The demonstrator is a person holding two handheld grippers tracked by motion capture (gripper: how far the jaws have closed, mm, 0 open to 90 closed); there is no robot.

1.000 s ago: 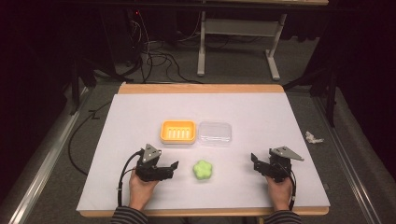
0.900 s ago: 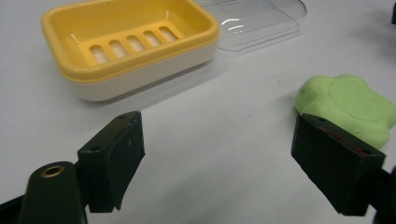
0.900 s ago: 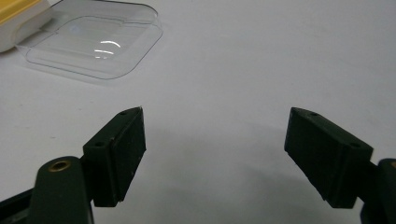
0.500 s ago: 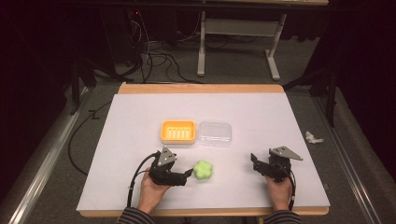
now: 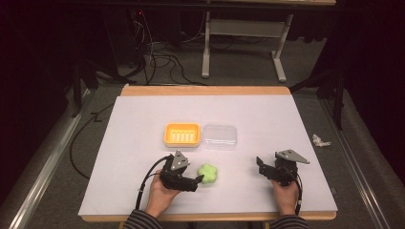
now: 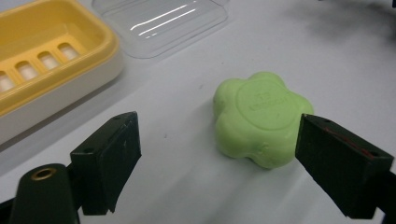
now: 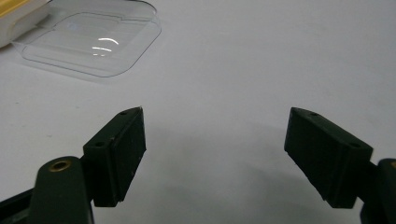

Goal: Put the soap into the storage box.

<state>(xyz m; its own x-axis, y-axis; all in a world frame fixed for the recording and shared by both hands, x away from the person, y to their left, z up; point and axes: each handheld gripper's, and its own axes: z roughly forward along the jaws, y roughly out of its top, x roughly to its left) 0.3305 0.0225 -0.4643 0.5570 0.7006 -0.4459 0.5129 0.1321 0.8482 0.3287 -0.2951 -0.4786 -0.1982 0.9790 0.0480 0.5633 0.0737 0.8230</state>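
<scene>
Green soap [image 6: 259,116] between parted left gripper [image 6: 219,158] fingers | right gripper [image 7: 212,156] fingers apart, bare table [image 5: 286,119] ahead

high view overhead, facing forward-down; gripper views low, close; all share clear lid [image 5: 220,136].
</scene>
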